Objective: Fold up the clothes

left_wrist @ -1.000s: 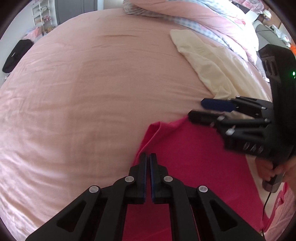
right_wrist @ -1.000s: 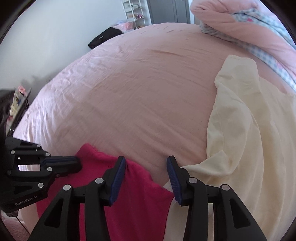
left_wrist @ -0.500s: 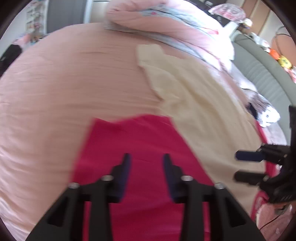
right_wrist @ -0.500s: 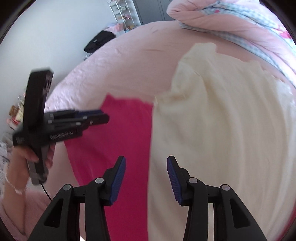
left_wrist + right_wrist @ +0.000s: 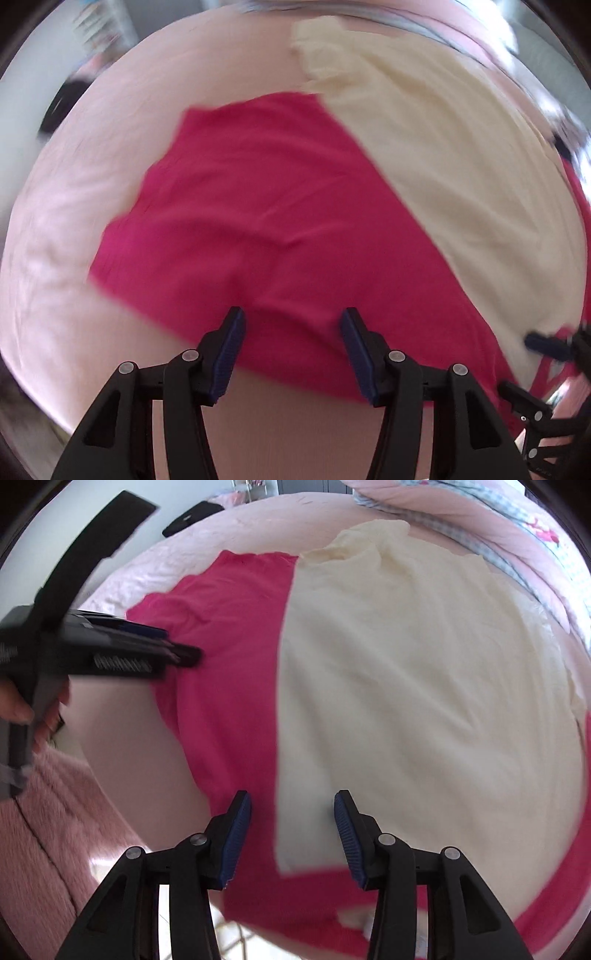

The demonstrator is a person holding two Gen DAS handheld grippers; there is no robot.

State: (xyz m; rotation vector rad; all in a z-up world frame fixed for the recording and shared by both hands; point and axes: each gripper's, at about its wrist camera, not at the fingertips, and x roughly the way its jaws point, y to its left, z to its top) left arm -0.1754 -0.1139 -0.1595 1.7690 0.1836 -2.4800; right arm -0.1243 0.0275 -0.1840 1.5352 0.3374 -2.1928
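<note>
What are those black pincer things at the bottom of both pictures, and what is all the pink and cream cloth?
No robot here: a person holds a two-finger clamp in each hand, each with a small camera looking along its fingers. One picture looks past the left gripper, the other past the right gripper, whose view also shows the left one from the side. Both stand open, holding nothing. Below lies a bed with a pink sheet; on it a bright pink garment, with a cream garment lying partly over it.
</note>
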